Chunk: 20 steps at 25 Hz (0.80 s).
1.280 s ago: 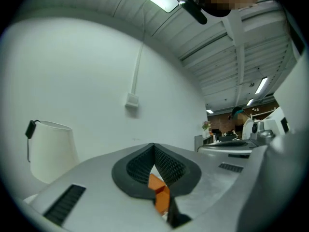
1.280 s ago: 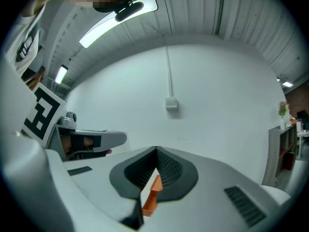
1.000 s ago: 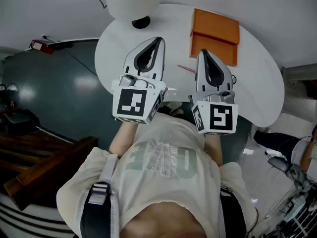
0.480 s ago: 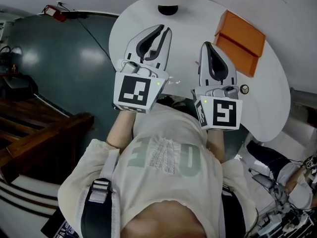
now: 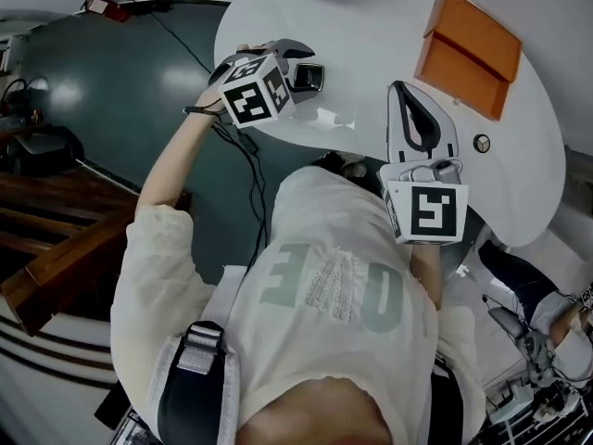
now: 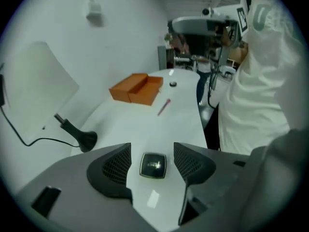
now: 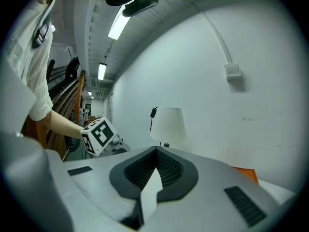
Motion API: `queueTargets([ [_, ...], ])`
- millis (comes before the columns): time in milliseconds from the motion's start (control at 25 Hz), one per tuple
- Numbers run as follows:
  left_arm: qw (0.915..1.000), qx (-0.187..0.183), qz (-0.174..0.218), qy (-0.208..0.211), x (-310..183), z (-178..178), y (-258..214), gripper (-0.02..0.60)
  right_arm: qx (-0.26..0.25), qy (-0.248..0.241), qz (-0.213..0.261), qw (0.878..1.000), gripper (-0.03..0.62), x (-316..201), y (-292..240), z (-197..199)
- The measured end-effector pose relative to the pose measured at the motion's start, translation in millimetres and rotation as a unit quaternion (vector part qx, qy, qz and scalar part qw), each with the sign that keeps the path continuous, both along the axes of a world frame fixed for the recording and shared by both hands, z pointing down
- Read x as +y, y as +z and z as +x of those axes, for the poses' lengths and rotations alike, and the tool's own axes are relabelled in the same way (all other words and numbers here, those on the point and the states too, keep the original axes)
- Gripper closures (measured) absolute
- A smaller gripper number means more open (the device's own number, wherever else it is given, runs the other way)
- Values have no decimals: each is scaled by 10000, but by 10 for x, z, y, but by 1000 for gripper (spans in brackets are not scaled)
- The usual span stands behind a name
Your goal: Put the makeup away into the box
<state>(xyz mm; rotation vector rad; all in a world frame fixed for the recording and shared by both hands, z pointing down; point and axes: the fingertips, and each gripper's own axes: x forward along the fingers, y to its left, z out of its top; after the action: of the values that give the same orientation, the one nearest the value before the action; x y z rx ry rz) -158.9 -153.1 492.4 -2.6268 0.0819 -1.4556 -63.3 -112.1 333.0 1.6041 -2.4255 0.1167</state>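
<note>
Black compact (image 6: 153, 166) lay at the white table's (image 5: 371, 35) left edge. The left gripper (image 6: 152, 150) straddled it, jaws just opened wide, pads clear on both sides, gripping nothing. The right gripper (image 7: 155, 152) hovered, clenched and empty. The orange box (image 5: 468, 54) sat far right, a pink pencil (image 6: 163, 107) near it.

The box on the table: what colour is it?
The box is orange, clearest in the left gripper view.

A white round table (image 5: 371, 63) stands on a dark floor (image 5: 111, 100). A lamp (image 6: 41, 93) with a white shade sits on the table. Wooden steps (image 5: 56, 267) are nearby
</note>
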Motion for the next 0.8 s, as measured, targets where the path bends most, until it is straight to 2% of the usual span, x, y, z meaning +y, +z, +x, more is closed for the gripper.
queueTargets([
  [120, 9960, -771, -236, 382, -22, -159, 438, 321, 105, 20, -171, 9998, 591, 49, 110, -69],
  [400, 9829, -1615, -494, 738, -84, -275, 983, 298, 326, -29, -260, 9991, 591, 69, 197, -151],
  [480, 9795, -1769, -539, 796, -70, -304, 1068, 284, 360, 12, -366, 9987, 589, 84, 239, -166],
  [640, 9756, -1988, -381, 856, -103, -328, 1184, 284, 388, 20, -433, 9983, 591, 93, 265, -178],
  [800, 9765, -1923, -402, 888, -115, -316, 1185, 284, 415, 7, -488, 9979, 591, 90, 281, -193],
])
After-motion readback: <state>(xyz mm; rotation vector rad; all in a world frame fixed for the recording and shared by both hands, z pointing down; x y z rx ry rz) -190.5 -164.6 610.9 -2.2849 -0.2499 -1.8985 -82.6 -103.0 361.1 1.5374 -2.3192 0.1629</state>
